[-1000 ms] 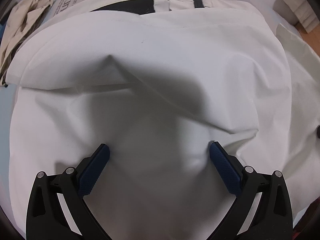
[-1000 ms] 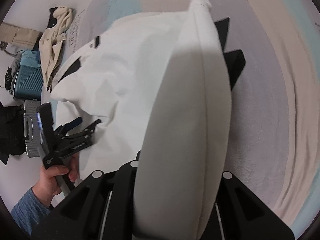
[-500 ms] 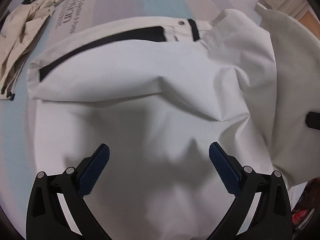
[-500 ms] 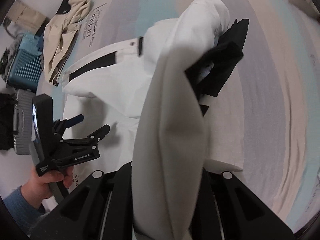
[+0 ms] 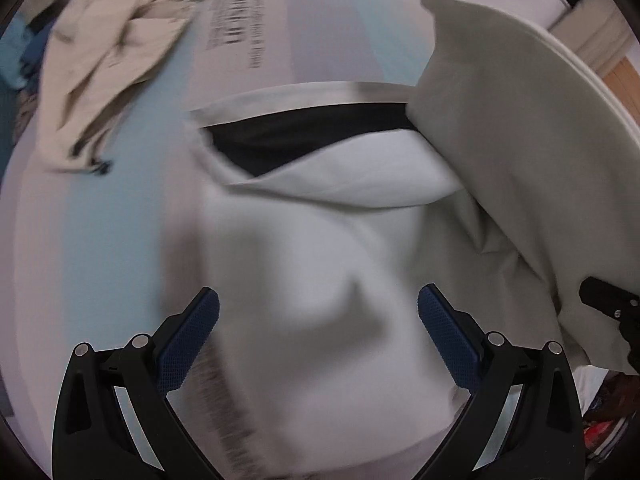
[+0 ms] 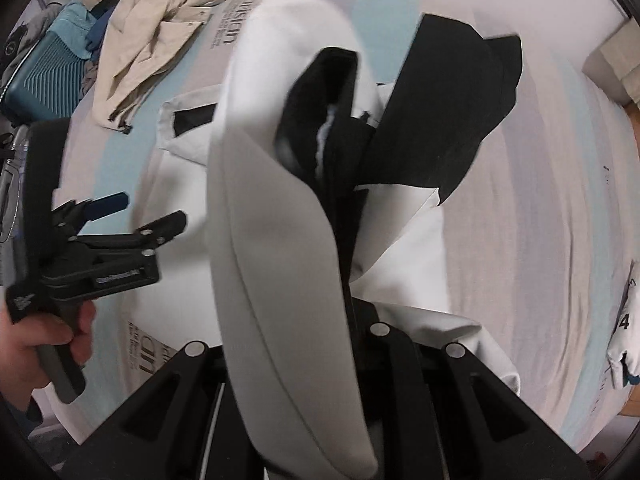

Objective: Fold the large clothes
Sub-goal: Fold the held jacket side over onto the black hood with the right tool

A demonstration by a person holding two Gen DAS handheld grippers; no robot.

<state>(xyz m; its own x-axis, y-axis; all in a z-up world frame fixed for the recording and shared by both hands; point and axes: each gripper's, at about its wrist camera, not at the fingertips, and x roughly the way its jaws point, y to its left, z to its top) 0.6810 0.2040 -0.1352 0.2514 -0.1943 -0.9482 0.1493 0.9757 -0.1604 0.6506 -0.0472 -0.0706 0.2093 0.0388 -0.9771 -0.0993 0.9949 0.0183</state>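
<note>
Right claw (image 6: 296,360) grips a thick fold of the large white fabric jacket with black panels (image 6: 280,240); its fingertips are hidden under the cloth, but the fabric rises straight out from between the two black arms. This lifted part stands high in front of the right wrist camera and a black lining shows at its top. The rest of the jacket lies on the bed with pale blue, grey and white striped sheet (image 6: 540,200), where one black panel spreads toward the right side.

Left claw (image 5: 318,320) is open wide, with its blue textured pads (image 5: 188,344) far apart, and it holds nothing. It hangs above the flat white part of the jacket (image 5: 304,264); whether it touches the cloth I cannot tell, because the picture is blurred. In the right wrist view the person's left hand (image 6: 36,336) holds this claw's handle beside the jacket.

A crumpled beige jacket (image 6: 156,36) lies on the bed further away, well apart from the white one. A teal ribbed suitcase (image 6: 44,80) stands beside the bed.
</note>
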